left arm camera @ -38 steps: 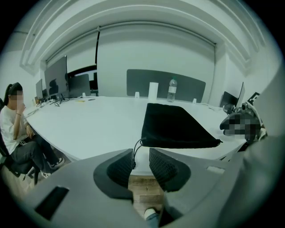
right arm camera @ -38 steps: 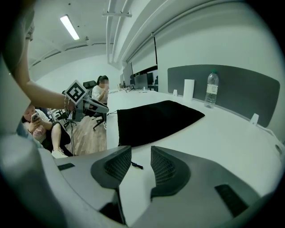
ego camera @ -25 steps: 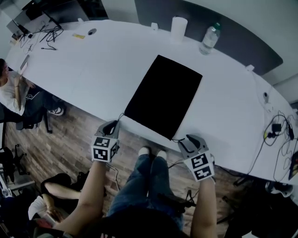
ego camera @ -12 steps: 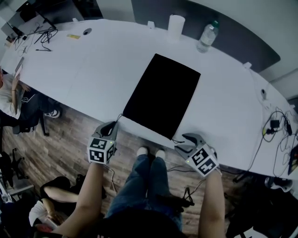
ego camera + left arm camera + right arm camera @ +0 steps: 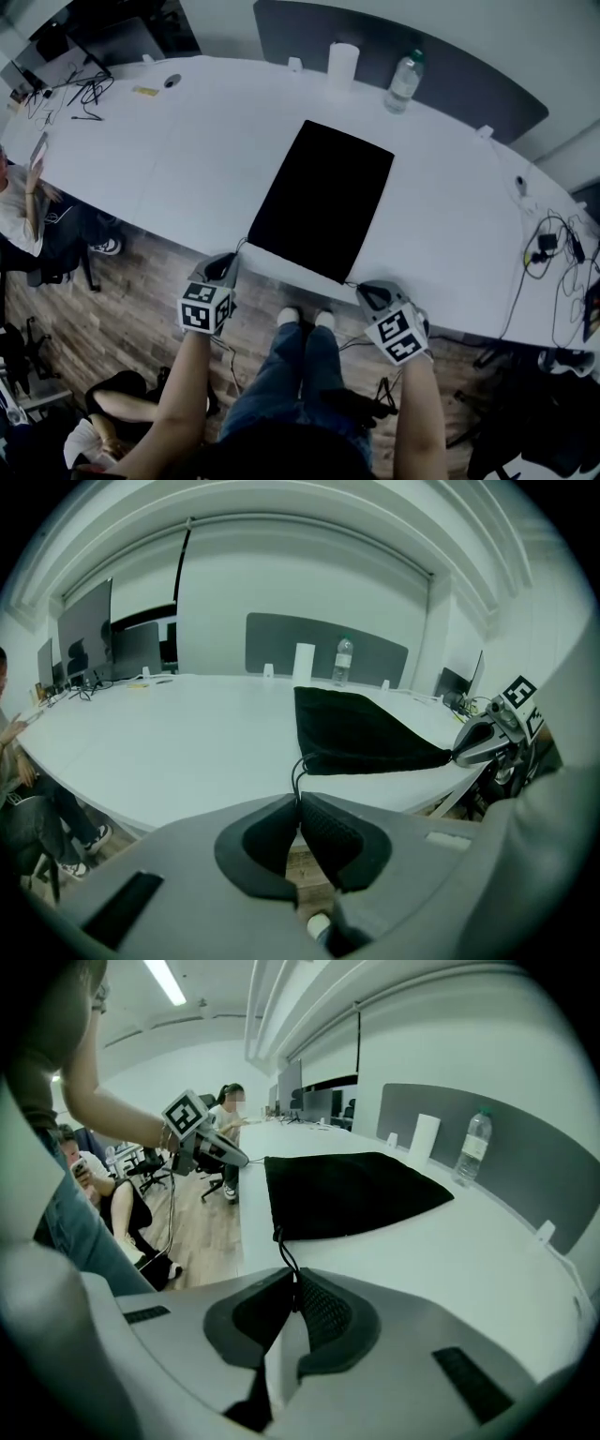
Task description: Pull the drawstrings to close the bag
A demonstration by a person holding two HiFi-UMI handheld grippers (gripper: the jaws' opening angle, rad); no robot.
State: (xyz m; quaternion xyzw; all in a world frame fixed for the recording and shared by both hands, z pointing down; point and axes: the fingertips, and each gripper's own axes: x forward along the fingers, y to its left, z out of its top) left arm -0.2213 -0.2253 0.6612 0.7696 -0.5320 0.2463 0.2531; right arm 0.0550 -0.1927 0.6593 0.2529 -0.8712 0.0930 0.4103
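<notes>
Head view: I log black bag flat at near edge of white table. Left gripper view: my left gripper, jaws just closing, pinches left drawstring. Right gripper view: my right gripper, likewise just closing, pinches right drawstring.

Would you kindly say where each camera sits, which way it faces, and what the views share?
Head view: on the person's head, looking down at the table and bag; forearms, legs, left gripper and right gripper show.
Left gripper view: on the left gripper, facing the bag along its jaws, just closed on the left drawstring; right gripper shows.
Right gripper view: on the right gripper, facing the bag; jaws just closed on the right drawstring; left gripper shows.
All share the bag and bottle.
</notes>
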